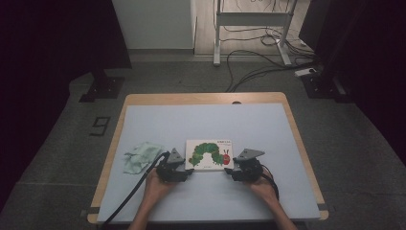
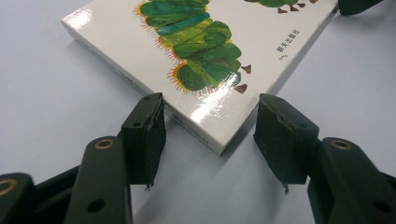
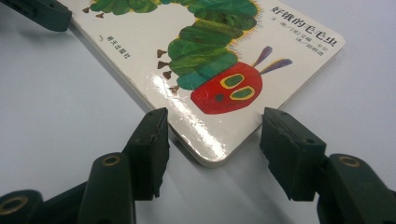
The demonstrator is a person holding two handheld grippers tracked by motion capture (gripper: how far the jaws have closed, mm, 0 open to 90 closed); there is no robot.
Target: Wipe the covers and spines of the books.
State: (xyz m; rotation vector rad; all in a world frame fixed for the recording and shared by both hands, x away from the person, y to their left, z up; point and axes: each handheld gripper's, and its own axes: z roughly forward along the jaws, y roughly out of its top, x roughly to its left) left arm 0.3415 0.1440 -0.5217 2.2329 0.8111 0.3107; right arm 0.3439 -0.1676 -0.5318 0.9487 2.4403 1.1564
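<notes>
Pale blue table before you holds a closed picture book lying flat near its front edge, with your left gripper and right gripper each gaping wide around a near corner, gripping nothing, apparently ready to lift it.
</notes>
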